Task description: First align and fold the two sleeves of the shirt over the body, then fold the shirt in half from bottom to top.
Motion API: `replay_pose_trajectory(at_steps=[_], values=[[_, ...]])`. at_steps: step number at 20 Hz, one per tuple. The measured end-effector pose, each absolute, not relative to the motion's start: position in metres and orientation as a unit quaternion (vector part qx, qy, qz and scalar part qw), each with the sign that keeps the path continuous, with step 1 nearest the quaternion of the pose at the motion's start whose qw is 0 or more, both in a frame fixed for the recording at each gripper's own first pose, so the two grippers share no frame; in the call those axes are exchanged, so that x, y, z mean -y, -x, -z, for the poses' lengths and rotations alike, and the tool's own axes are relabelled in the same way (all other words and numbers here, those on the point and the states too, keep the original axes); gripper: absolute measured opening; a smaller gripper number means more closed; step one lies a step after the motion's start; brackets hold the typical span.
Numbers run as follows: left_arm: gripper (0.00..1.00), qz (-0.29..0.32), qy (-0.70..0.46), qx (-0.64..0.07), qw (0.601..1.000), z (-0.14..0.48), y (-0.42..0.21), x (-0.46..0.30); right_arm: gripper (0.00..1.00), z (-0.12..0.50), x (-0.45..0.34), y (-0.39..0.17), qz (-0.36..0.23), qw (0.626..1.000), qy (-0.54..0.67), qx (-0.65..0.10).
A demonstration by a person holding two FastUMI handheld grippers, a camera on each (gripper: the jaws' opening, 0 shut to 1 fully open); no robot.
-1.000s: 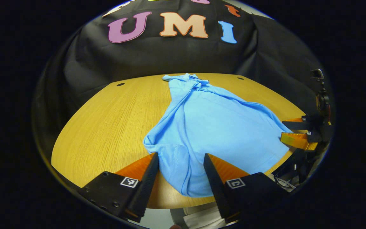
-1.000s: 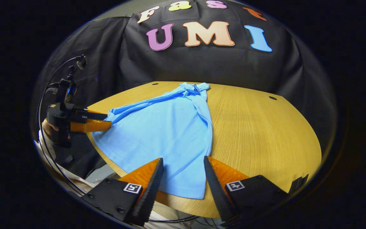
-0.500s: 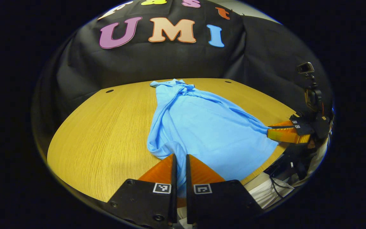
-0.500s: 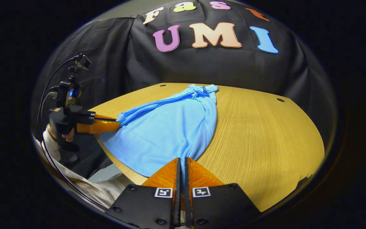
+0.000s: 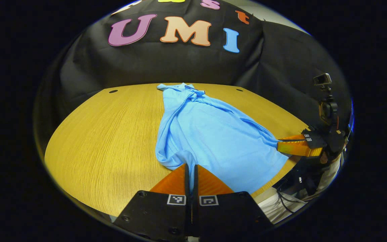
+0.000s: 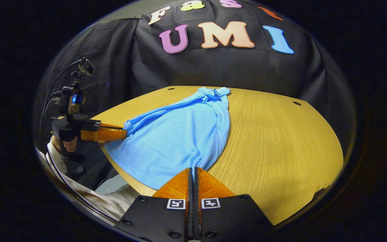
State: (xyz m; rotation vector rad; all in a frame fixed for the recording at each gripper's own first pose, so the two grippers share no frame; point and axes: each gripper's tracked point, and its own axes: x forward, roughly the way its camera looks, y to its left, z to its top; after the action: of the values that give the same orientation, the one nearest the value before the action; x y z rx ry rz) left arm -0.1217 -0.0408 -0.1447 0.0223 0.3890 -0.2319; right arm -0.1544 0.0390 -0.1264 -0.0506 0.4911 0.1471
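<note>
Shirt (image 5: pixel 210 134) lies limp on the bench (image 5: pixel 106 134), soft and light; left claw (image 5: pixel 190 165) and right claw (image 6: pixel 192 168) each pinch a hem corner, the best hold

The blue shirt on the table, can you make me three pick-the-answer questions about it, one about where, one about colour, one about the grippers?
1. Where is the shirt's collar?
A. far end, near the black cloth
B. hanging off the near edge
C. under a gripper

2. What colour is the shirt?
A. red
B. light blue
C. white

3. How are the left gripper and right gripper?
A. both wide open
B. one open
C. both shut on the shirt

Answers: 1 A, collar lies farthest away; 2 B, plainly blue; 3 C, each pinches a near corner on the table.
</note>
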Motion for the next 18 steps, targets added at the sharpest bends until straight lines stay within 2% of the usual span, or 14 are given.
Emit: replay_pose_trajectory(at_steps=[7,10,18], values=[[0.0,0.113,-0.024,-0.163,0.98,0.099,0.09,0.035,0.03,0.097,-0.038,0.11,-0.079,0.969,0.016,-0.231],[0.0,0.125,0.016,-0.141,0.982,0.072,0.064,0.038,0.03,0.078,-0.024,0.075,-0.065,0.974,0.008,-0.216],[0.0,0.085,0.05,-0.096,0.99,0.006,-0.032,0.008,0.02,0.01,0.018,-0.033,-0.013,0.982,-0.01,-0.186]])
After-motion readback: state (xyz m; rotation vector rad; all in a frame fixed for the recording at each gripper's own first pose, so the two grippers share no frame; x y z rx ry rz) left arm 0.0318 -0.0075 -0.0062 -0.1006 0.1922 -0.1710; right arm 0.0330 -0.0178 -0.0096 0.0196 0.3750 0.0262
